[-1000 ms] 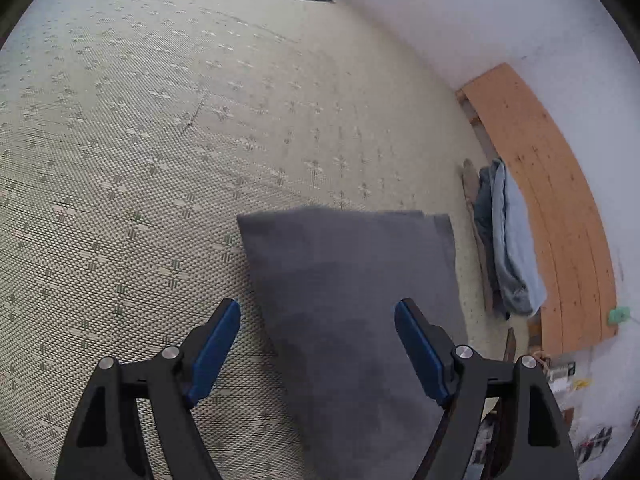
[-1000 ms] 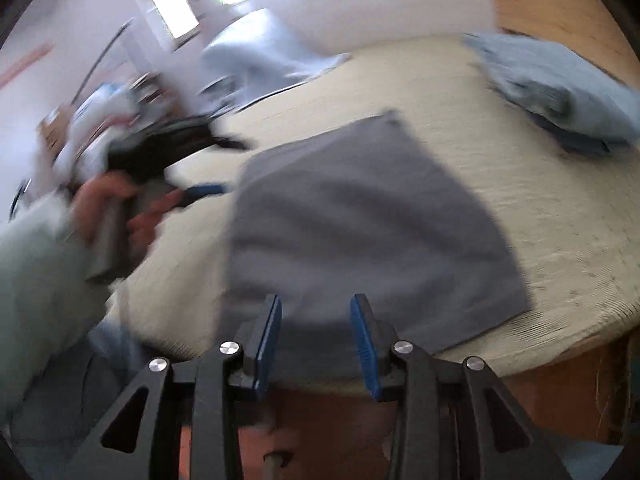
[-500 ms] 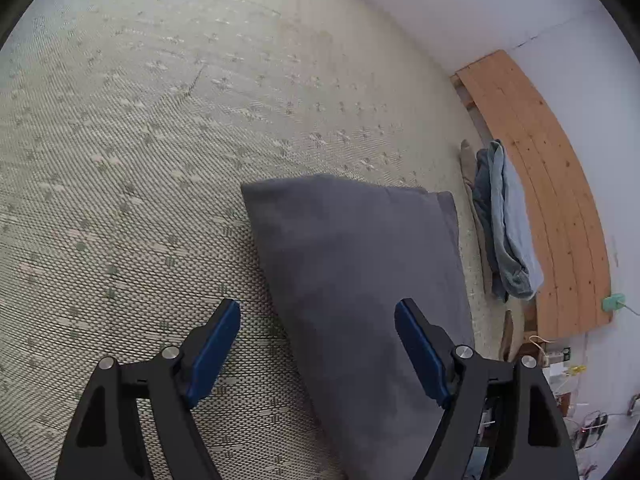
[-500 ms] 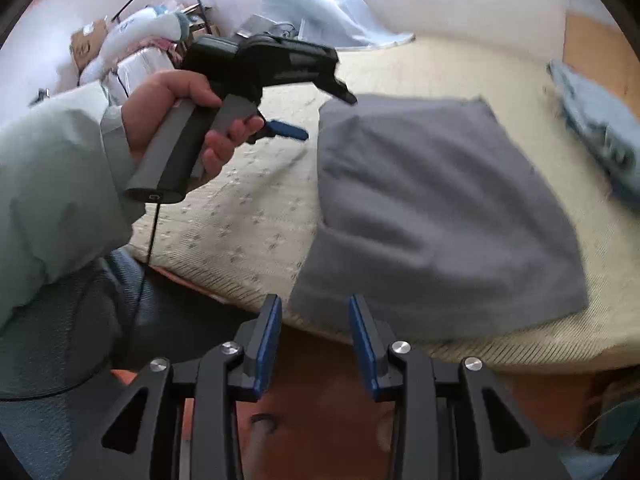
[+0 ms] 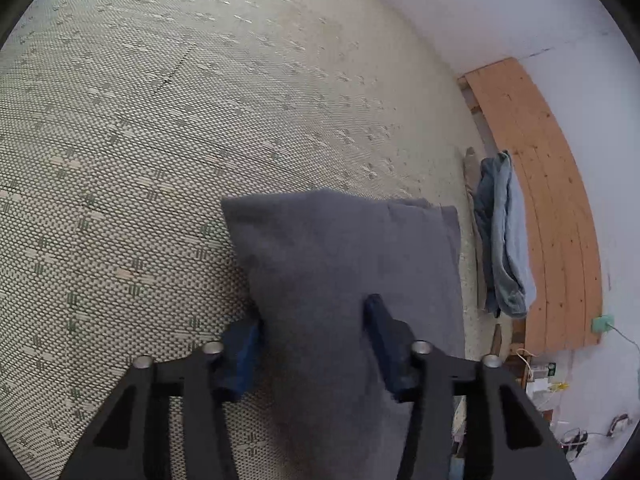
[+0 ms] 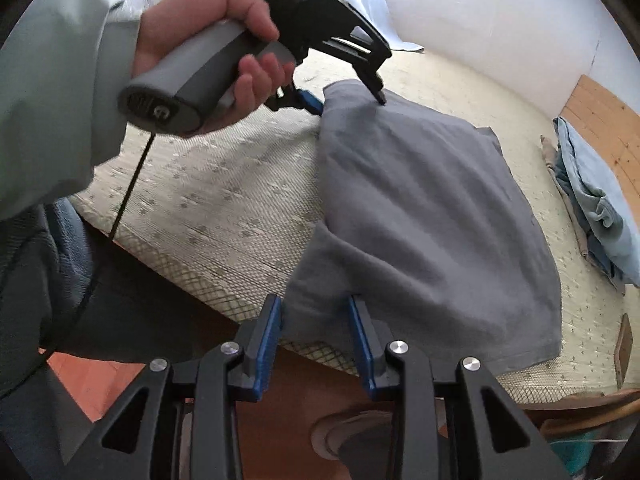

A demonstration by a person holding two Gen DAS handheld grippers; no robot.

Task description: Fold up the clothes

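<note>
Right gripper [image 6: 314,340]: jaws apart, astride the near hanging corner of the grey garment [image 6: 432,216].
Left gripper [image 5: 316,344]: straddling the garment's far edge; whether it pinches cannot be told.
Garment: flat on the woven mat [image 6: 208,200], near edge drooping off, long axis running away from the person.
Risk: uneven lift could skew the layers.

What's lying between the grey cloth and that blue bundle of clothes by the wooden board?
Nothing: only bare woven mat separates grey cloth from blue bundle, clearest in the right wrist view.
</note>
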